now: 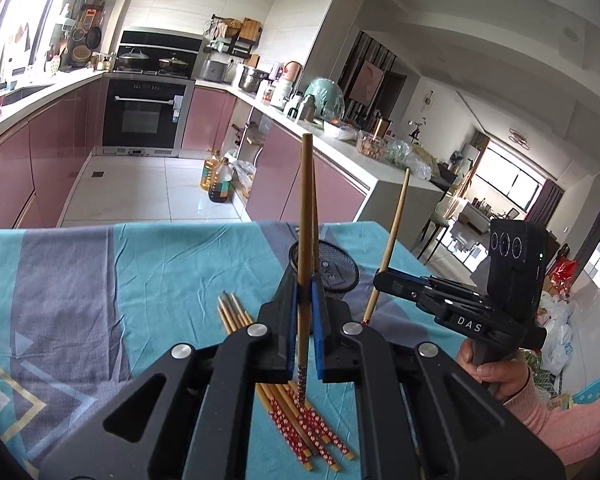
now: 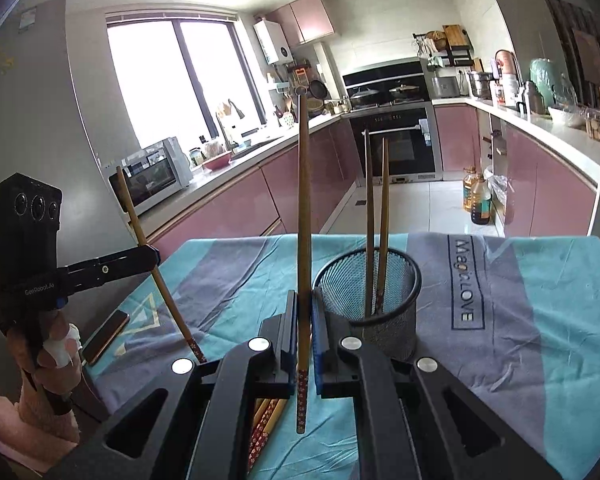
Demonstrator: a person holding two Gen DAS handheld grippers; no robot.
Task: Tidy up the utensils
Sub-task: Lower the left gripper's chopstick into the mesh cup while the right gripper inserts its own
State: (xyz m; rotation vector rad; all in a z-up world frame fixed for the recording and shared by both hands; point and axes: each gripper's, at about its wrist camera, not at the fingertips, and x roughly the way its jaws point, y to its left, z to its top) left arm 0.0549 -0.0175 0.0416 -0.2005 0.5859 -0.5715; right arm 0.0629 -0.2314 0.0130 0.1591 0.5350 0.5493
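Note:
My left gripper (image 1: pixel 305 294) is shut on one bamboo chopstick (image 1: pixel 306 208), which stands nearly upright above the table, red patterned end down. Under it a pile of several chopsticks (image 1: pixel 296 420) lies on the cloth. My right gripper (image 2: pixel 304 302) is shut on another upright chopstick (image 2: pixel 304 200), just left of the black mesh cup (image 2: pixel 396 320). Two chopsticks (image 2: pixel 370 216) stand in that cup. In the left wrist view the right gripper (image 1: pixel 377 279) shows at the right with its tilted chopstick (image 1: pixel 394 228). The right wrist view has the left gripper (image 2: pixel 154 257) at the left.
A teal and grey patterned cloth (image 2: pixel 520 300) covers the table. A phone (image 2: pixel 106 338) lies near the table's left edge. A person's hands and pink sleeves hold both tools. Beyond the table are kitchen counters, an oven (image 1: pixel 146 116) and oil bottles (image 1: pixel 216 178) on the floor.

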